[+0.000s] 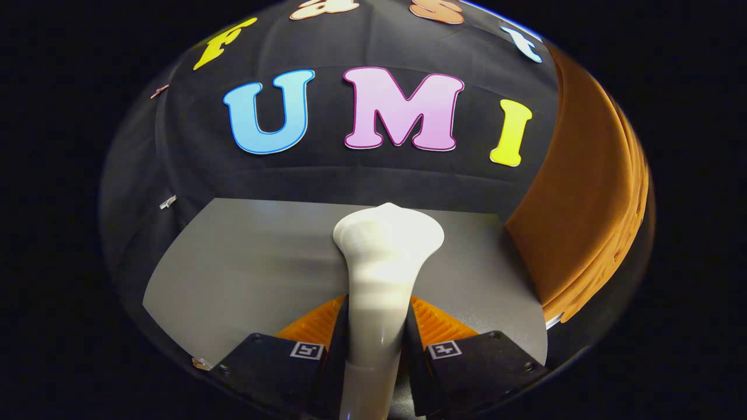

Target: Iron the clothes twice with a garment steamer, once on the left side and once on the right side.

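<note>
A white garment steamer (382,256) stands between my fingers, its slim handle running up to a flared head just ahead of them. My gripper (376,335) is shut on the handle, both fingers pressing its sides. The head hangs above the grey table (251,262). An orange-brown garment (583,192) hangs to the right of the steamer, beyond the fingers, its folds reaching down to the table's right edge. The steamer head is apart from the garment.
The booth's black cloth wall (187,169) rises behind the table and curves round on the left. The table's front left edge lies close to my left finger.
</note>
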A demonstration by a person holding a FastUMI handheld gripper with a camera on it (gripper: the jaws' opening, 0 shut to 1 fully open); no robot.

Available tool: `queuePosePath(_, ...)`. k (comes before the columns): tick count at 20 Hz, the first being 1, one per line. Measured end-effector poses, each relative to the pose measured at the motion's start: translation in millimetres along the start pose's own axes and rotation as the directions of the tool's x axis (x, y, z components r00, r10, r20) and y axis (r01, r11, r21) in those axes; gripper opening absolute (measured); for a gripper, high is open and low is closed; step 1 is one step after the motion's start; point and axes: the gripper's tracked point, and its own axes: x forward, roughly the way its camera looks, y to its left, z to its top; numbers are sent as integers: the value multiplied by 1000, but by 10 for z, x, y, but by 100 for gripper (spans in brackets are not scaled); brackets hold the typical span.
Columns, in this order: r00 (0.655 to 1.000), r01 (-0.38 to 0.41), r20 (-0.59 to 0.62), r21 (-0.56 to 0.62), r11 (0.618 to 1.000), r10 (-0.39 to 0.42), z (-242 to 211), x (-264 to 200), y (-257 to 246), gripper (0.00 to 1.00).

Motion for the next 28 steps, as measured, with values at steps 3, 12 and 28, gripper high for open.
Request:
queuePosePath(3,1000,-12,8,11,1000,12,1,-13,13,44)
queuePosePath(12,983,-7,185,-21,1000,10,301,-528,71,44)
queuePosePath(28,911,79,395,115,990,-118,6,-2187,118,43)
